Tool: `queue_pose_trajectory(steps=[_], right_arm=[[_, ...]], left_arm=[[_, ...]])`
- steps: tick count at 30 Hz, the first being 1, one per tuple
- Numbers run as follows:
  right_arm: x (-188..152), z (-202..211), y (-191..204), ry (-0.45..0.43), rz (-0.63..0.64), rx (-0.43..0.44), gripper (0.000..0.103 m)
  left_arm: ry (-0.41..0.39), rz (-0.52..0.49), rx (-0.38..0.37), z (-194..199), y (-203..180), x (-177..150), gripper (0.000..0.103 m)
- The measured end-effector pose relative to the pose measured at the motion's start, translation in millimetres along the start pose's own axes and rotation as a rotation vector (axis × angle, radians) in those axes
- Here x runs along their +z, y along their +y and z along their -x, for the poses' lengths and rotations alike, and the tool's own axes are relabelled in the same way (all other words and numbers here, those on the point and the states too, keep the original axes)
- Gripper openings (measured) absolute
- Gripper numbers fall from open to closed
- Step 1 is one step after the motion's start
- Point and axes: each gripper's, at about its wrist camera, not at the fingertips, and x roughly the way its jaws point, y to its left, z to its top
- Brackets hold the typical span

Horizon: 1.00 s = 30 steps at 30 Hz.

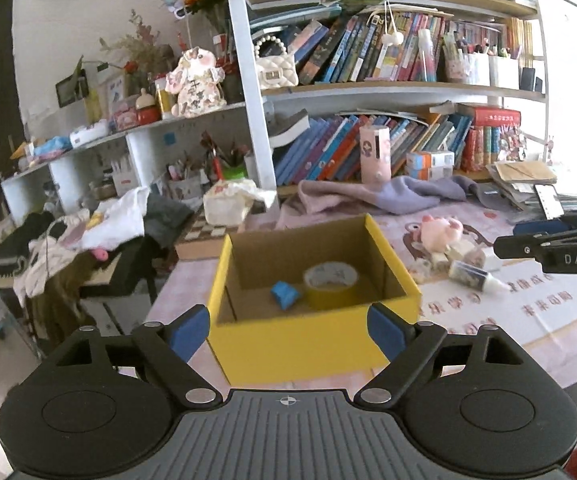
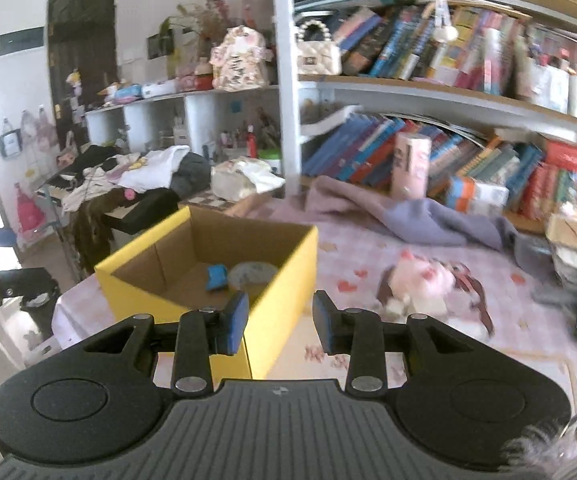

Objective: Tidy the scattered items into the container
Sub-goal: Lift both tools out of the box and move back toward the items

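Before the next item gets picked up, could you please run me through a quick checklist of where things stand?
1. Left gripper empty, jaws wide: ok.
2. Right gripper empty, jaws part open with nothing between the pads: ok.
3. Yellow cardboard box upright with its top open: ok.
4. Tape roll and blue item already inside the box: ok.
5. Table cleared: not ok; pink plush toy and small bottle lie on the mat right of the box.
6. Box has spare room: ok; bare floor shows left of the blue item.
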Motion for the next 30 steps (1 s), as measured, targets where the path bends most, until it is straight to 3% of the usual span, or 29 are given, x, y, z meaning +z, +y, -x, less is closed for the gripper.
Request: queue_pose_trajectory(steps=[7, 13, 18, 23, 30], right_arm=[[-46.7, 31.3, 13.2, 0.013, -0.002, -0.066, 0.048], [-79.8, 55.4, 14.6, 0.063, 0.104, -0.119, 0.053], [-91.2, 65.6, -0.3, 0.098, 0.023, -0.14, 0.064], [-95.9, 72.7, -2.6, 0.096, -0.019, -0.175, 0.079], [-85.8, 77.8, -7.9, 0.054, 0.042, -0.187, 0.085]], left_arm=[[0.002, 0.015, 0.043, 15.1, -30.1, -38.5, 0.089], [0.076, 0.049, -0.01, 13.6, -44.4, -57.5, 0.089], [0.113, 0.069, -0.064, 14.6, -58.9, -63.7, 0.089], [0.115, 0.018, -0.099, 19.2, -77.1, -66.2, 0.089], [0.089, -0.012, -0.117, 20.6, -84.6, -57.5, 0.095]])
